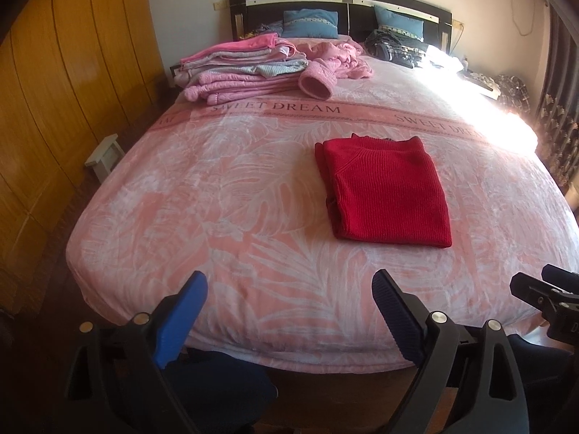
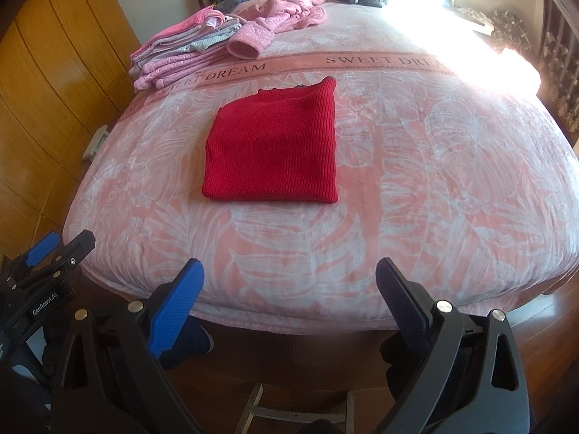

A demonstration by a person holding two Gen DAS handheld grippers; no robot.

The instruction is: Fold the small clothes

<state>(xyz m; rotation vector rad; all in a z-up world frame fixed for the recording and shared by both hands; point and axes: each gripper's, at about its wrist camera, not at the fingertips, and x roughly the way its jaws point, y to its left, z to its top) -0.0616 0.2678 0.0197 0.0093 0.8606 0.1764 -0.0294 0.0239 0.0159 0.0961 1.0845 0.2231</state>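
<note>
A red knitted sweater (image 1: 387, 195) (image 2: 275, 152) lies folded into a flat rectangle on the middle of the pink bed cover. My left gripper (image 1: 289, 282) hangs open over the bed's near edge, well short of the sweater, with nothing between its blue pads. My right gripper (image 2: 289, 271) is also open and empty, held back at the foot of the bed. In the right wrist view the left gripper (image 2: 54, 246) shows at the far left; in the left wrist view the right gripper (image 1: 542, 289) shows at the far right.
A stack of folded pink and grey clothes (image 1: 239, 68) (image 2: 184, 50) lies at the bed's far left, with a crumpled pink garment (image 1: 336, 58) beside it. Blue pillows (image 1: 311, 23) and dark clothes (image 1: 394, 47) rest by the headboard. A wooden wardrobe (image 1: 54, 108) lines the left side.
</note>
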